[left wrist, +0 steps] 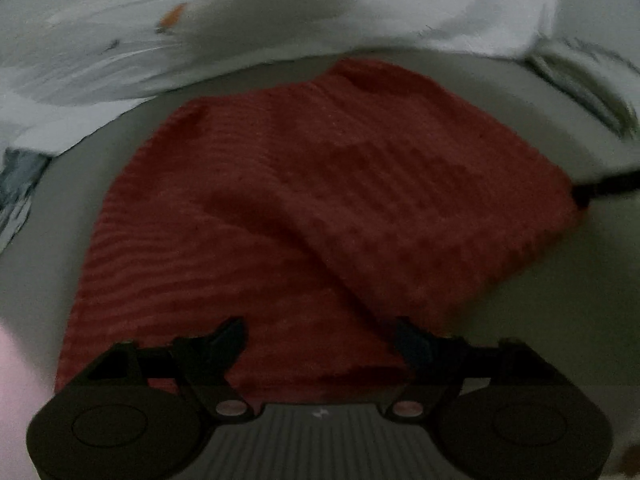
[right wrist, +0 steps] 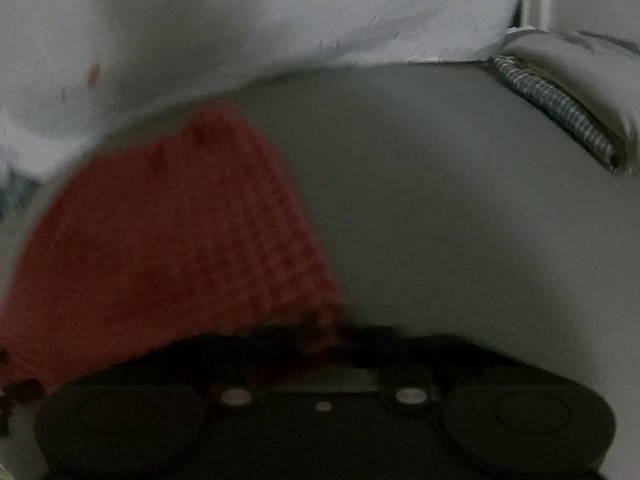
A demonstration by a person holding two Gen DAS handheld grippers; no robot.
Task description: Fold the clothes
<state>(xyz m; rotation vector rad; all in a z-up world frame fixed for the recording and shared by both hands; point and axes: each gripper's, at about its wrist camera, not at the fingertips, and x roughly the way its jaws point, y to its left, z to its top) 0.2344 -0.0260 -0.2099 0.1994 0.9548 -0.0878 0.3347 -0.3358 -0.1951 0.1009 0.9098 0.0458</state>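
A red knitted garment [left wrist: 304,208] lies spread on a pale grey surface [left wrist: 540,300], with one part folded over along a diagonal crease. My left gripper [left wrist: 320,340] is open, its fingers wide apart over the garment's near edge. At the garment's right corner a dark tip of my right gripper [left wrist: 600,188] touches the cloth. In the right wrist view the garment [right wrist: 168,248] fills the left half. My right gripper [right wrist: 320,344] is blurred and dark at the garment's near right corner; whether it is open or shut does not show.
White crumpled fabric [left wrist: 160,40] lies along the far side, also in the right wrist view [right wrist: 240,20]. A striped grey cloth edge [right wrist: 556,108] lies at the far right. Bare grey surface [right wrist: 460,200] spreads to the right of the garment.
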